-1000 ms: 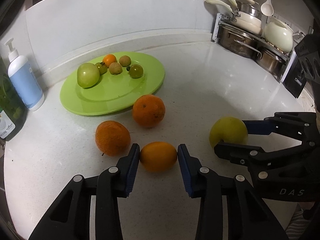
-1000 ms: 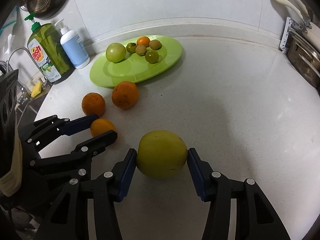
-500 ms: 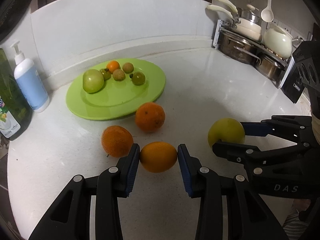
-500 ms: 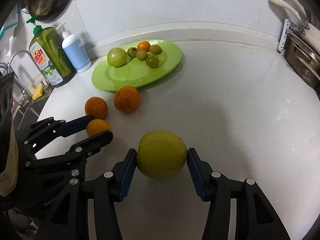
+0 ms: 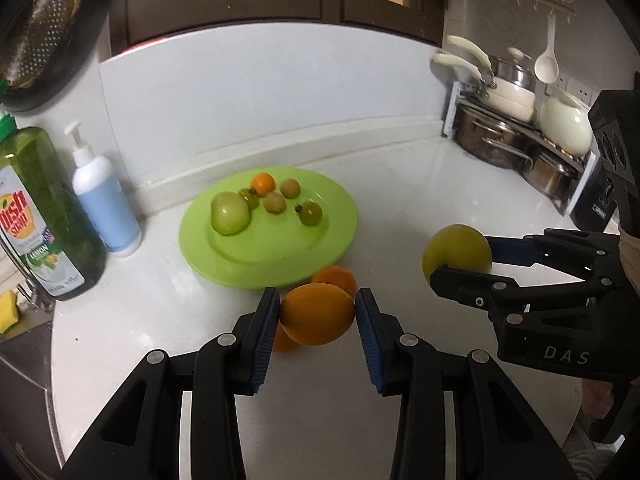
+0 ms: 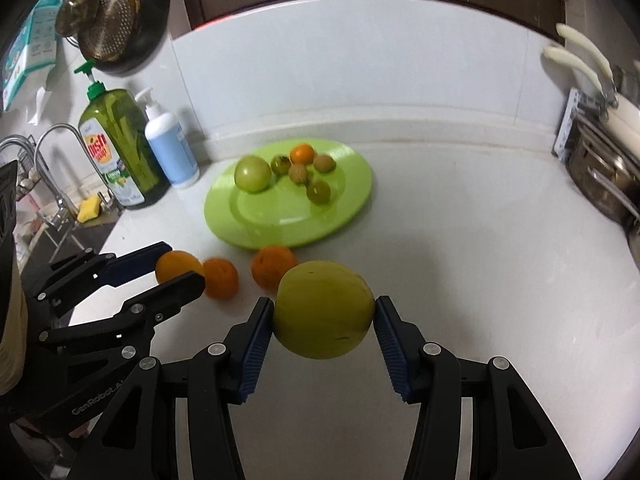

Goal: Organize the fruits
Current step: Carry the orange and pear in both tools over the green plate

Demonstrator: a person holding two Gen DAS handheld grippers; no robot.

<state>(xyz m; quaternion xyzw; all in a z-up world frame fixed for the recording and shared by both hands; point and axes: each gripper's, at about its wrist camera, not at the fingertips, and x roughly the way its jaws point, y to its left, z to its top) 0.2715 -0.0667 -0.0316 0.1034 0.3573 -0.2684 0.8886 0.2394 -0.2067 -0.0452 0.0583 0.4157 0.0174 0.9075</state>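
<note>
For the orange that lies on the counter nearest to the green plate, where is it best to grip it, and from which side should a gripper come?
Grip the orange across its widest middle, coming down from above and the front. It is round, so pads hold best on opposite sides of the middle. The green plate sits close behind it and a second loose orange lies close on its left, so setting the fingers front and back would probably avoid bumping the neighbour.

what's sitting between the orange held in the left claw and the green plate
Two loose oranges lie on the white counter on that line: one just past the left claw and its held orange, another near the round green plate's front rim. Lifted, the fruit could pass over them.
</note>
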